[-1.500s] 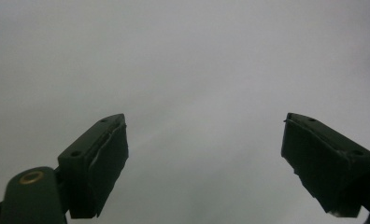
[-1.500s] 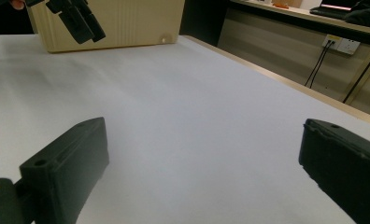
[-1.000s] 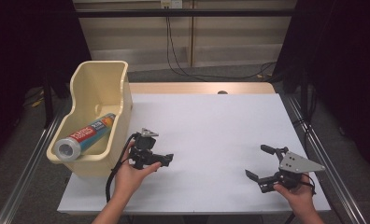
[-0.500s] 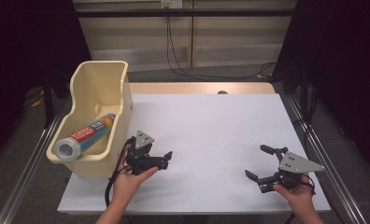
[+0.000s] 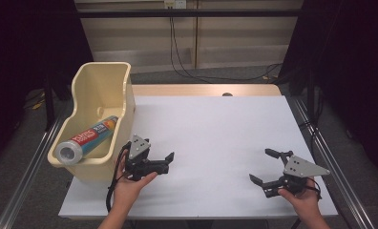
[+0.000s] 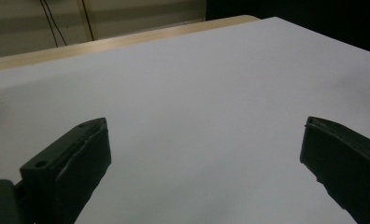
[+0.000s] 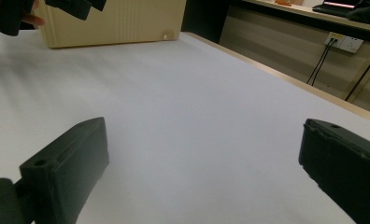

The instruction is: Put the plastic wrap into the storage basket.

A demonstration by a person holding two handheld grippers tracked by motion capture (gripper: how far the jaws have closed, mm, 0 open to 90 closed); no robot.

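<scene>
Your white table [image 5: 215,138] is evenly and softly lit from overhead — it reads bright in the high view, while the surroundings on both sides fall off into near-black. Shadows are faint: only a soft, diffuse patch beneath your left gripper [image 5: 165,162] and your right gripper [image 5: 263,167]. No hard glare on the sheet, just a mild sheen on the cream bin [image 5: 99,90]. In the left gripper view the picture is dimmer and greyish, the jaws close to the lens a little soft. In the right gripper view the far background — wall and sockets — is slightly blurred, and the other gripper at top left is out of focus.
</scene>
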